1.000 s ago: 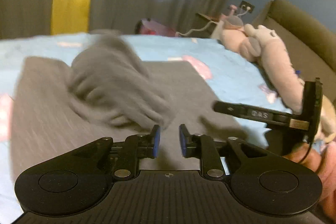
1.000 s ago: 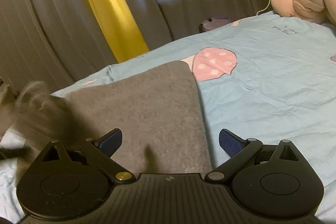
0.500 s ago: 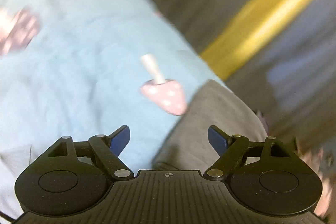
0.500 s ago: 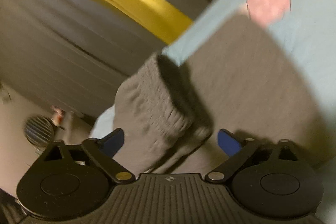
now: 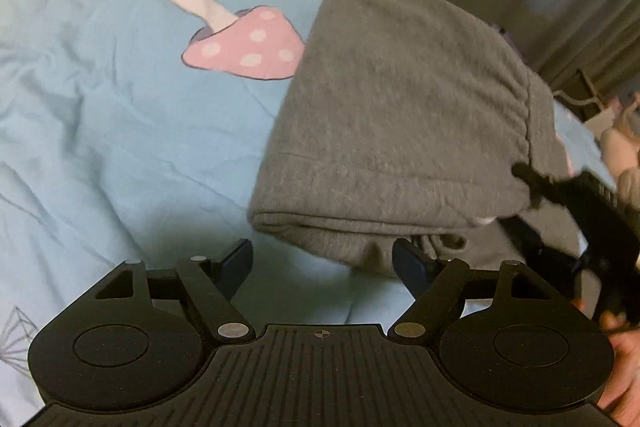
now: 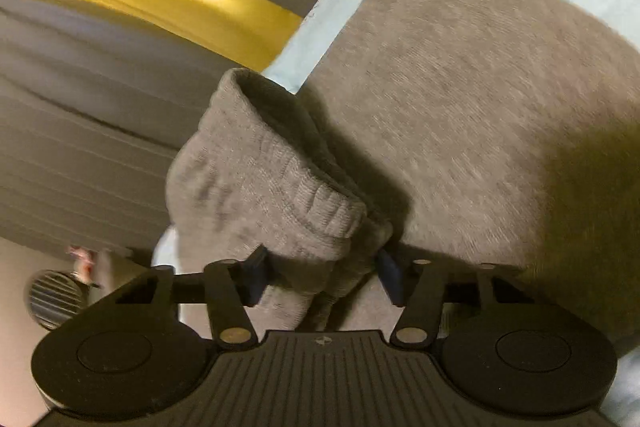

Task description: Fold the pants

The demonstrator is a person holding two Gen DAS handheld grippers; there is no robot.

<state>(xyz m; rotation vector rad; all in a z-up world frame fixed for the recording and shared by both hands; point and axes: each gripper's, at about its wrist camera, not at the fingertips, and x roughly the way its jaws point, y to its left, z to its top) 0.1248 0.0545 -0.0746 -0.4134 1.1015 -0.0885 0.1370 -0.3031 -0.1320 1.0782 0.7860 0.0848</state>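
Observation:
Grey sweatpants (image 5: 392,123) lie folded in layers on a light blue bedsheet (image 5: 100,115). My left gripper (image 5: 324,263) is open and empty, just in front of the fold's near edge. My right gripper (image 6: 322,279) has its jaws partly closed around the bunched elastic waistband (image 6: 280,187), with the fabric between the pads; the rest of the pants (image 6: 480,87) spread beyond it. The right gripper also shows in the left wrist view (image 5: 584,211), at the right corner of the fold.
A pink mushroom print (image 5: 244,43) marks the sheet left of the pants. Grey and yellow curtains (image 6: 120,7) hang past the bed's edge. A round vent-like object (image 6: 52,299) sits on the floor. Plush toys (image 5: 628,163) lie far right.
Both grippers swung down toward the pants. The left one, shut a second ago, opened. The right one narrowed its jaws around the waistband bunch.

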